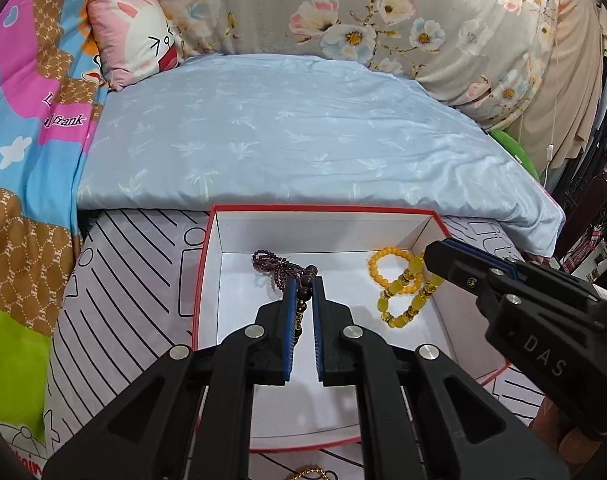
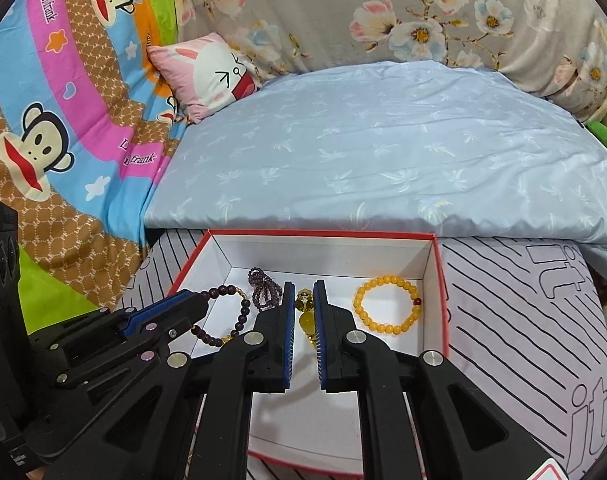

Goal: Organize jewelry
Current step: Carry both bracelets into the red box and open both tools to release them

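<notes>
Both grippers are hanging over the red-rimmed box [image 1: 207, 264] on the bed. The left gripper [image 1: 303, 284] is pinching the dark bead bracelet [image 2: 239, 312], its fingers nearly shut on the strand above the box floor. The right gripper [image 2: 304, 288] is gripping the chunky yellow bracelet [image 1: 407, 300] the same way. A plain yellow bracelet [image 2: 387, 308] is lying inside the box, toward its right wall. These strands are probably light, limp and slippery, so pinching across one bead is likely holding best.

Bed [image 2: 543, 320] with striped sheet, bearing a red-rimmed box [image 2: 319, 233], a folded pale-blue quilt [image 2: 383, 152], a rabbit cushion [image 2: 207, 76].
</notes>
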